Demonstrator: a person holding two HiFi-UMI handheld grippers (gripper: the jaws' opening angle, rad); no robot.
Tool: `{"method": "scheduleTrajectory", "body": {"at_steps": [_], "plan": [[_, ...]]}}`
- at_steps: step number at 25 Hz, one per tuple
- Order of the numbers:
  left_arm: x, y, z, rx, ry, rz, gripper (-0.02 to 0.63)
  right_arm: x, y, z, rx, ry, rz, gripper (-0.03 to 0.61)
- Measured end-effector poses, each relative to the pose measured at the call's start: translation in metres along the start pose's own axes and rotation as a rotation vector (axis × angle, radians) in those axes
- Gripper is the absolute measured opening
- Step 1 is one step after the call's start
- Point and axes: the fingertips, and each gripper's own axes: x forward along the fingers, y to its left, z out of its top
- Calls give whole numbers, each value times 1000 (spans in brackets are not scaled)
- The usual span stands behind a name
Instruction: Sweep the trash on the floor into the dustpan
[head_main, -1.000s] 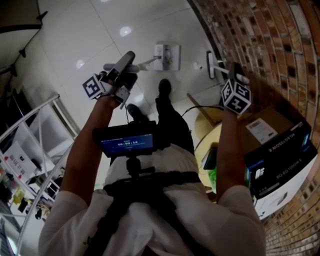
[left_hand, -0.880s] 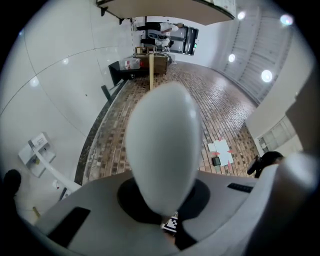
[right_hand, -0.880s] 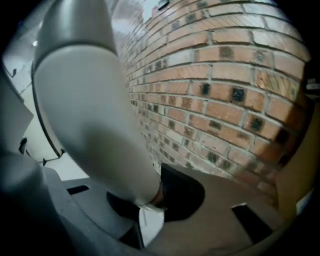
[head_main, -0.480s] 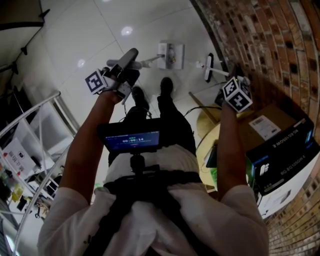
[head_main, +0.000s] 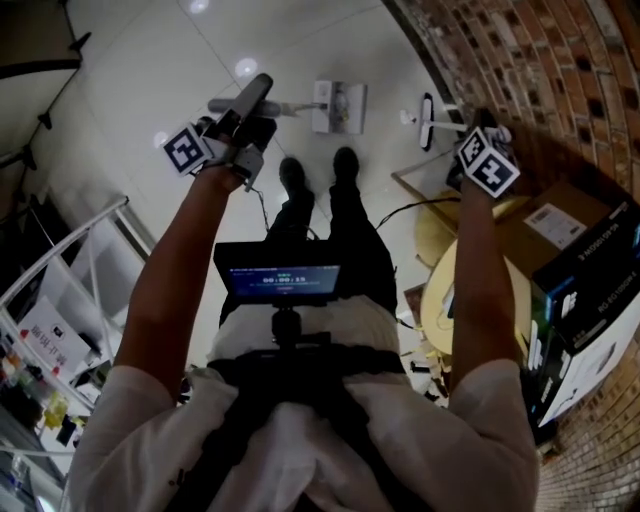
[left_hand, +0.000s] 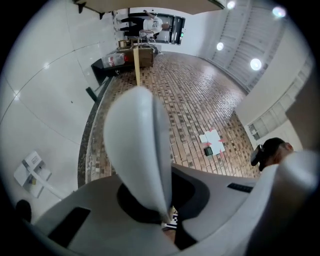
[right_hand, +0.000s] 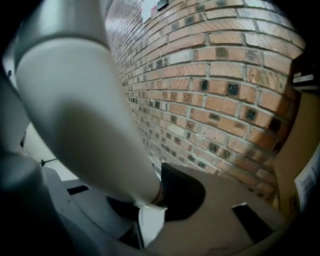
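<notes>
1. Upper left of the head view: grey left tool with a black-and-white marker cube, raised on an outstretched bare arm.
2. Left gripper view: left tool with jaws pressed together, nothing between them.
3. Upper right of the head view: grey right tool of the same build, close to the red-brown brick wall.
4. Right gripper view: right tool with jaws all but together, gripping nothing, brick behind.
5. Top centre of the head view: white square dustpan with a long white handle. Lies flat on the glossy white tiled floor, just above two black shoes, with the handle running left behind the left tool. Shows again, small, as the dustpan at the lower left of the left gripper view.
6. Right of the dustpan, near the foot of the wall: dark brush head on a white stick, on the floor, apart from both tools.
7. Right edge of the head view: brown cardboard box by the wall, beside a pale round surface.
</notes>
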Motion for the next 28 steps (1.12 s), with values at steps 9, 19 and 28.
{"method": "scheduleTrajectory", "body": {"at_steps": [9, 19, 28], "plan": [[-30, -3, 17, 15, 36, -23, 0, -2, 18, -11, -30, 5, -17, 51], [-42, 0, 6, -21, 52, -9, 0, 1, 42, -18, -67, 32, 13, 51], [-35, 2, 1, -28, 99, -12, 0, -27, 89, -24, 19, -8, 68, 74]]}}
